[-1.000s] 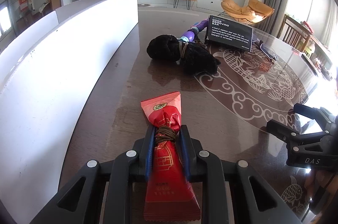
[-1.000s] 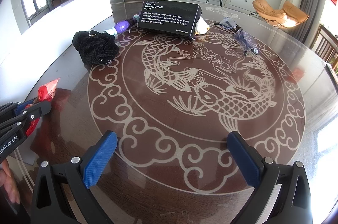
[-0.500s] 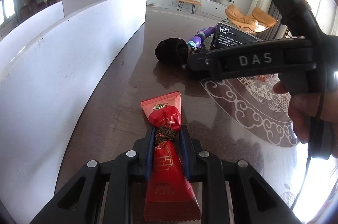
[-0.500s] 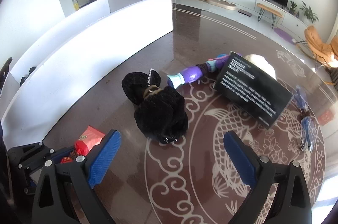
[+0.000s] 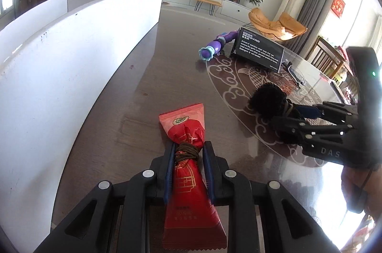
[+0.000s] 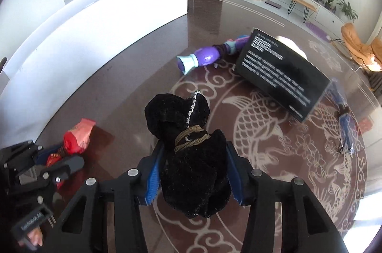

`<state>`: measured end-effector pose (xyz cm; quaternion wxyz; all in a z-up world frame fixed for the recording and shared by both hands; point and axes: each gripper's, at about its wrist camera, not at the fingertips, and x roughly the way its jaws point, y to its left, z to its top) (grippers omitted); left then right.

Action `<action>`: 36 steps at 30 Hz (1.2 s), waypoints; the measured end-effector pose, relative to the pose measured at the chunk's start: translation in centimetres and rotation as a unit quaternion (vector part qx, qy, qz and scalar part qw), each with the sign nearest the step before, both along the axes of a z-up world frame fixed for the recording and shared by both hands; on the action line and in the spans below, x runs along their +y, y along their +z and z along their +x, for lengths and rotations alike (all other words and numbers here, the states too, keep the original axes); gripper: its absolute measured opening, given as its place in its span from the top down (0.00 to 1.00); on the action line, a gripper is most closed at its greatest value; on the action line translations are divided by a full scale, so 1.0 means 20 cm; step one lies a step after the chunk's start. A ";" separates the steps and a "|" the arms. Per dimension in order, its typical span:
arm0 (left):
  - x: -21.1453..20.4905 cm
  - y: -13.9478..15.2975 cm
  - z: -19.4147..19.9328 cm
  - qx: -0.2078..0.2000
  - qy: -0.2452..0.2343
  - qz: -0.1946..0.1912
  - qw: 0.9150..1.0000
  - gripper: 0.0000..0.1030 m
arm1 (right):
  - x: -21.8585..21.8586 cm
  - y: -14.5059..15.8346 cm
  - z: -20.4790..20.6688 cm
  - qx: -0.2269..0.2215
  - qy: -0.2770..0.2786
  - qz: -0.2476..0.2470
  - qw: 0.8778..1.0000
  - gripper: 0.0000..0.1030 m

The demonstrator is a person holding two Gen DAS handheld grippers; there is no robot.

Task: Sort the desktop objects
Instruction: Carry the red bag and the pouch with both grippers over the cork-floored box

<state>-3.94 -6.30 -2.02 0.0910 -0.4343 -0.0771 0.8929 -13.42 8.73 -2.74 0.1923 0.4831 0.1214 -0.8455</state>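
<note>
The left gripper [image 5: 187,152] was clamped on a red foil packet [image 5: 188,172] at the waist, where a brown cord was wound round it. The packet's far end lay on the dark table [image 5: 148,76]; its near end ran back between the fingers toward the camera. In the right wrist view the same packet [image 6: 77,136] was seen at 9 o'clock of the black pouch, low at the left edge.

The right gripper [image 6: 193,172] was closing around a black fuzzy pouch [image 6: 191,157], which was tied at the neck with tan cord and trimmed with a beaded chain. The blue pads [image 6: 152,176] were set against the pouch's two sides, with the pouch's lower bulk between them. In the left wrist view the pouch [image 5: 267,98] was seen at 3 o'clock of the packet, with the right gripper's black frame reaching in from the right edge. Whether the pouch rested on the table or was lifted could not be told.

A purple toy [image 6: 203,57] was lying at 12 o'clock of the pouch, well apart from it, its pale blue end pointed to the left. A black box with white lettering [image 6: 281,76] was lying at 2 o'clock, just beside the toy. A small blue item [image 6: 346,129] was lying at 3 o'clock, near the box's right corner. A white curved panel [image 6: 95,28] was standing along the table's left edge, from 9 to 11 o'clock.
</note>
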 end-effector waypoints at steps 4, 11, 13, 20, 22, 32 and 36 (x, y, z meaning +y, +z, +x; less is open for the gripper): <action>0.09 0.00 0.00 -0.002 -0.051 0.011 0.999 0.78 | 0.28 0.00 0.34 0.016 -0.022 0.008 1.000 0.52; 0.09 0.04 0.05 0.006 -0.034 0.001 0.999 0.41 | 0.58 0.02 0.49 0.008 -0.079 -0.036 0.996 0.17; 0.05 0.06 0.07 0.015 -0.025 0.006 1.000 0.30 | 0.58 0.00 0.48 0.000 -0.074 -0.032 0.997 0.17; 0.11 0.01 0.06 -0.016 -0.046 -0.017 0.999 0.29 | 0.45 -0.03 0.50 0.006 -0.002 0.017 1.000 0.17; 0.16 0.01 0.07 -0.014 -0.059 -0.046 0.997 0.29 | 0.45 -0.03 0.49 0.007 -0.001 0.016 1.000 0.17; 0.19 0.02 0.10 0.005 -0.062 -0.080 0.995 0.81 | 0.49 0.06 0.50 0.002 -0.016 -0.019 1.000 0.57; 0.10 0.14 0.17 0.046 -0.043 -0.034 0.997 0.81 | 0.49 0.18 0.50 0.019 -0.026 -0.038 0.999 0.57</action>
